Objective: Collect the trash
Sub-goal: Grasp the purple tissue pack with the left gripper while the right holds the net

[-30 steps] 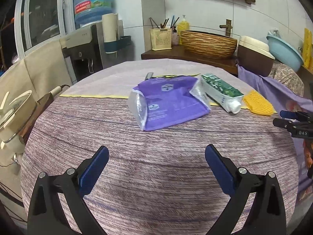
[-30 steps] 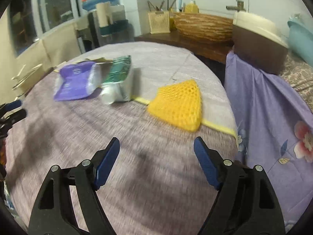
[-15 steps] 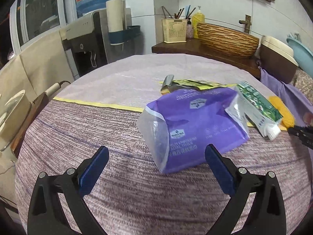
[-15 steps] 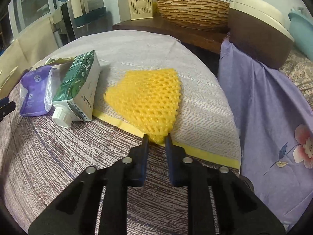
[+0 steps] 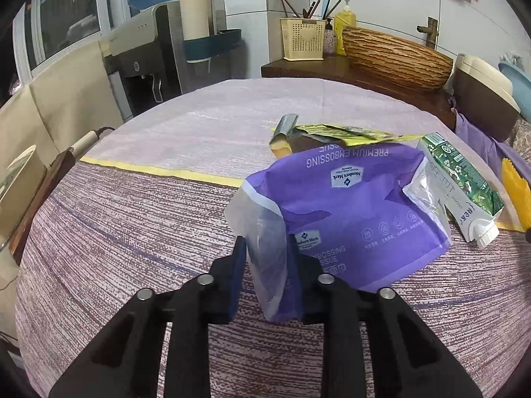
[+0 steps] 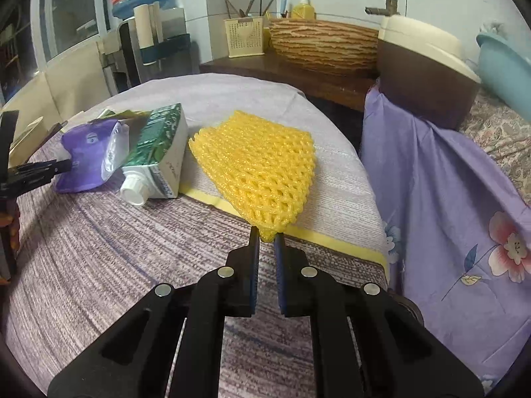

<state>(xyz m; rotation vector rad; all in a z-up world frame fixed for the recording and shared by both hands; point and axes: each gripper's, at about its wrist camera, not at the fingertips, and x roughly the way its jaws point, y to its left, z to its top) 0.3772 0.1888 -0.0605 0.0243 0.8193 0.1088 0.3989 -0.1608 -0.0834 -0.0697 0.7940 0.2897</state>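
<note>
1. My left tool [image 5: 265,258] has just been closing, and the clear near corner of the crinkly purple plastic tissue wrapper [image 5: 358,219] sits between its jaws. The pads look pressed onto the film, so I call it clamped on the wrapper. I take the corner because it stands up off the cloth and is the easy bite.
2. My right tool [image 6: 266,237] is clenched tight on the narrow near tip of the yellow foam fruit net [image 6: 259,165]. The tip gives a thin tab, and the rest of the net lies flat across the yellow stripe.
3. Both pieces rest on the round tabletop with the purple woven cloth [image 5: 132,232]; neither looks lifted yet.
4. A green and white drink carton with a white screw cap [image 6: 159,152] lies on its side between wrapper and net, touching the wrapper. No tool is on it.
5. A flattened yellow-green foil packet [image 5: 332,132] lies behind the wrapper, partly tucked under it, so it probably waits its turn.
6. I see no bin in either view, so I cannot tell where the trash goes.
</note>
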